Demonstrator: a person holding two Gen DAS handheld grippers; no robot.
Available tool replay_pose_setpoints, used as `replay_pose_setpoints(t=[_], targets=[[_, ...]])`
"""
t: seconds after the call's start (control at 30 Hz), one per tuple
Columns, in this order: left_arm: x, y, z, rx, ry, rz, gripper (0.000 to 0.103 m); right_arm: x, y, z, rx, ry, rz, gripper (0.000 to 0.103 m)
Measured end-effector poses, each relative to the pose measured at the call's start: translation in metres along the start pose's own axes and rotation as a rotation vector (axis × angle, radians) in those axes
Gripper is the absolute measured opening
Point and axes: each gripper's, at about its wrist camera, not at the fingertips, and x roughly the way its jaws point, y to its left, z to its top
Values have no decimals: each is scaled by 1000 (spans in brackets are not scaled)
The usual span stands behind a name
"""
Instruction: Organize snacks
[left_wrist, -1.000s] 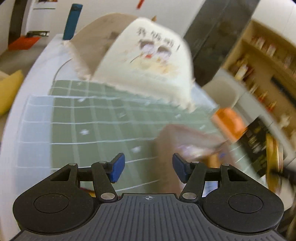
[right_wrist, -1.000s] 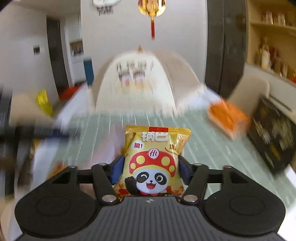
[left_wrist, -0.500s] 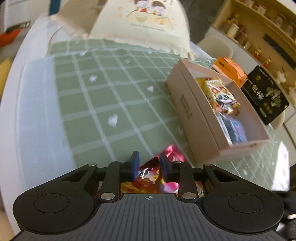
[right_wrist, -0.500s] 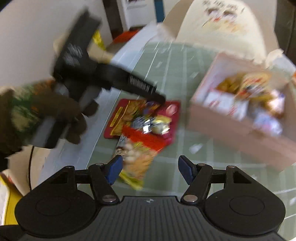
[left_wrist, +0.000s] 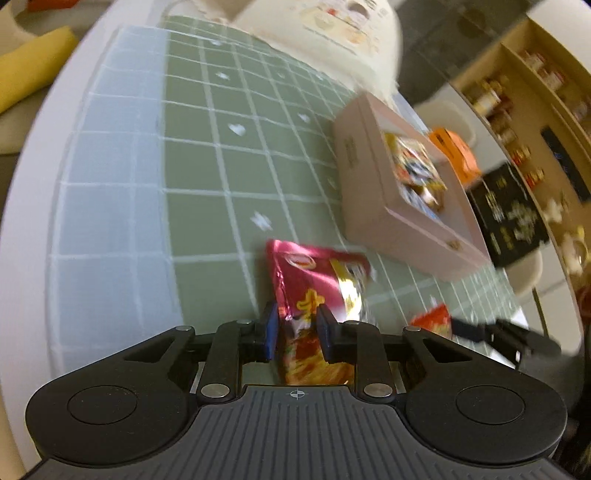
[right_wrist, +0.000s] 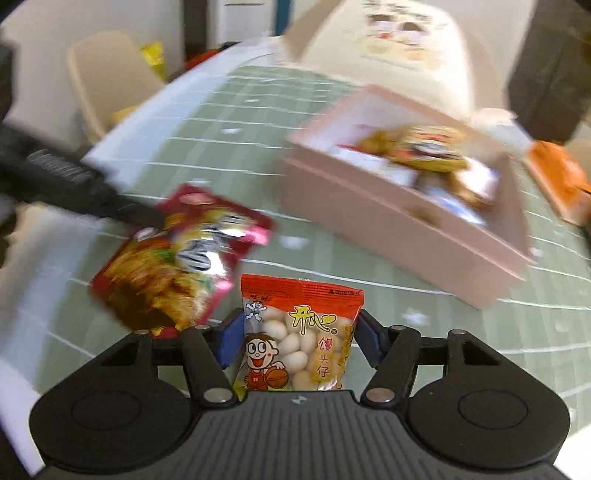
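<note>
Red-topped clear packet of white round snacks: pinched by right tool, lower centre, lifted, likely bound for box. Magenta foil snack packet: clamped by left tool, likewise. Pink open cardboard box: upper right on green checked bench, part-filled.

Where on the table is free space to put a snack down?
Bare green tablecloth lies left of the pink box, up to the cream food cover. The box already holds several packets, and the near edge is busy with both held packets.
</note>
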Motion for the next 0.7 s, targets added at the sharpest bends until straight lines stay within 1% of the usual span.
replay_pose_setpoints(t=[0.07, 0.13, 0.17, 0.2, 0.33, 0.43, 0.5, 0.6, 0.67, 0.7], targets=[[-3, -13, -3, 53, -18, 60, 27, -5, -22, -6, 85, 17, 38, 64], [-11, -28, -5, 124, -73, 150, 28, -11, -37, -15, 152, 22, 63, 64], [-15, -36, -6, 150, -91, 175, 28, -14, -42, -20, 174, 22, 59, 64], [-16, -42, -7, 164, -92, 176, 28, -16, -46, -25, 193, 23, 49, 64], [-6, -61, -10, 203, -38, 131, 30, -24, -51, -39, 248, 9, 23, 64], [-7, -60, -8, 175, -55, 149, 31, -35, -50, -42, 275, -17, 34, 64], [-16, -52, -6, 144, -80, 175, 31, -41, -41, -40, 253, -40, 29, 64], [-25, -42, -3, 112, -103, 210, 31, -42, -19, -29, 182, -92, 28, 64], [-33, -39, -3, 109, -101, 189, 31, -39, -7, -21, 142, -111, 31, 64], [-36, -39, -4, 111, -96, 173, 31, -37, -5, -17, 142, -116, 33, 64]])
